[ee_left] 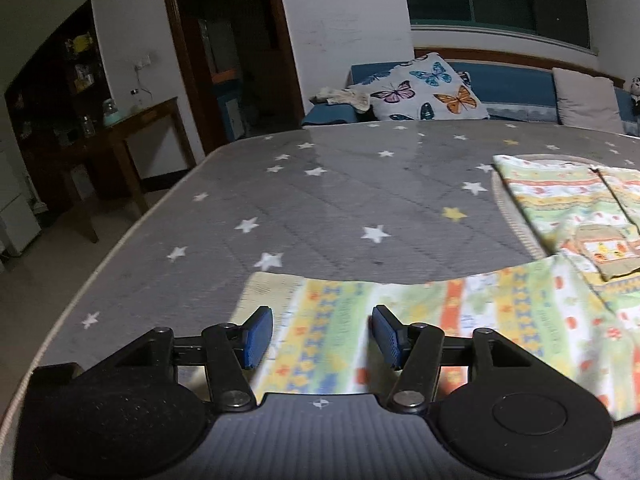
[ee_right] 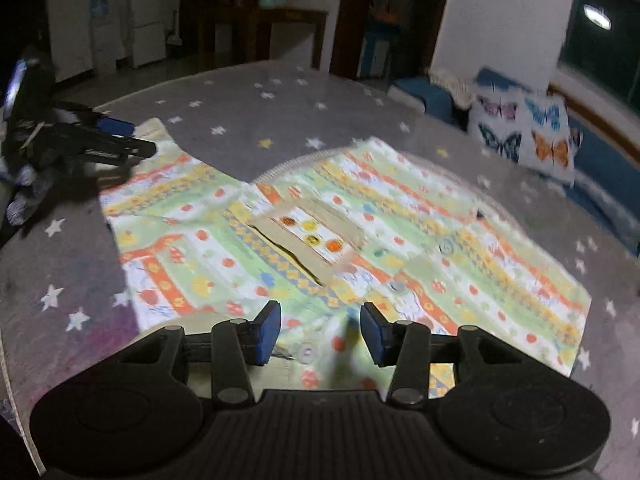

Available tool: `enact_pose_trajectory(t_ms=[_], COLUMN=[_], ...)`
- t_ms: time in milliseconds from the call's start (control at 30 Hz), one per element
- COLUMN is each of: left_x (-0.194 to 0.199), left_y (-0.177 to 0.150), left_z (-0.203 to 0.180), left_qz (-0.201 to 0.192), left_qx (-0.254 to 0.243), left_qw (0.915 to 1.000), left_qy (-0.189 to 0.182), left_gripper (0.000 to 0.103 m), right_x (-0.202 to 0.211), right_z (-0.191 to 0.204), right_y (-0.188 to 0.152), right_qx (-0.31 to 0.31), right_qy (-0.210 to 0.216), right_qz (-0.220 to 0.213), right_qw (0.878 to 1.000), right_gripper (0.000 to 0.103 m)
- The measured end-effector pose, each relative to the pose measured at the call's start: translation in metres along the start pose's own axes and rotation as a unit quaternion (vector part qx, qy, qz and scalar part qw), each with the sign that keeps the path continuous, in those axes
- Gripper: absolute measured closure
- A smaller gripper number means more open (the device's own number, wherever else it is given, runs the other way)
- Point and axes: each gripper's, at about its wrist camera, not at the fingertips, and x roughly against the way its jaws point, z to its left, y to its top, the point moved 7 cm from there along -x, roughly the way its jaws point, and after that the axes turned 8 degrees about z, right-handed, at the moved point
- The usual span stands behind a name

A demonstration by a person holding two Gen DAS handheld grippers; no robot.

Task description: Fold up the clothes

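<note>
Left wrist — left claw (ee_left: 322,336) agape, shirt (ee_left: 400,320) beneath

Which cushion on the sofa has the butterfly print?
The butterfly cushion at the sofa's left end, beside the crumpled cloth. The plain grey cushion to its right has no pattern.

The left claw (ee_left: 322,336) is showing a matte black body with two round housings and a ribbed grey centre plate bearing a small crosshair mark; silver pivot screws are glinting on its black linkage arms; ridged blue pads (ee_left: 258,336) are tipping its fingers; the right claw (ee_right: 320,334) is looking alike, blue-padded and black.
</note>
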Motion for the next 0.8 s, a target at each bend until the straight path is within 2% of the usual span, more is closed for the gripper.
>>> enact_pose_trajectory(t_ms=[233, 333, 467, 567, 633, 733, 767, 800], left_x=[0.001, 0.016, 0.044, 0.064, 0.074, 0.083, 0.085, 0.086], left_y=[0.001, -0.001, -0.003, -0.002, -0.002, -0.002, -0.002, -0.003], left_z=[0.004, -0.002, -0.031, -0.058, -0.078, -0.108, -0.117, -0.126], left_qz=[0.002, -0.004, -0.024, -0.037, -0.040, -0.042, -0.041, -0.040], left_qx=[-0.009, -0.015, -0.026, -0.037, -0.048, -0.067, -0.072, -0.077], left_qw=[0.9997, 0.9998, 0.9985, 0.9946, 0.9901, 0.9832, 0.9812, 0.9789], left_qy=[0.023, 0.009, -0.041, -0.090, -0.126, -0.165, -0.175, -0.185], left_gripper=[0.041, 0.041, 0.043, 0.052, 0.062, 0.069, 0.071, 0.075], right_x=[0.008, 0.031, 0.046, 0.044, 0.037, 0.031, 0.032, 0.036], right_z=[0.020, 0.022, 0.033, 0.044, 0.050, 0.052, 0.051, 0.049], right_y=[-0.013, -0.025, -0.041, -0.048, -0.053, -0.059, -0.059, -0.059], right_qx=[0.010, -0.004, -0.005, -0.002, -0.002, -0.005, -0.008, -0.015], right_qy=[-0.005, -0.004, 0.009, 0.019, 0.017, 0.011, 0.011, 0.007], right_qz=[-0.002, -0.014, -0.005, -0.001, 0.005, 0.005, 0.003, -0.002], right_qw=[1.000, 1.000, 1.000, 1.000, 1.000, 1.000, 1.000, 1.000], right_gripper=[0.056, 0.058, 0.066, 0.072, 0.075, 0.081, 0.093, 0.098])
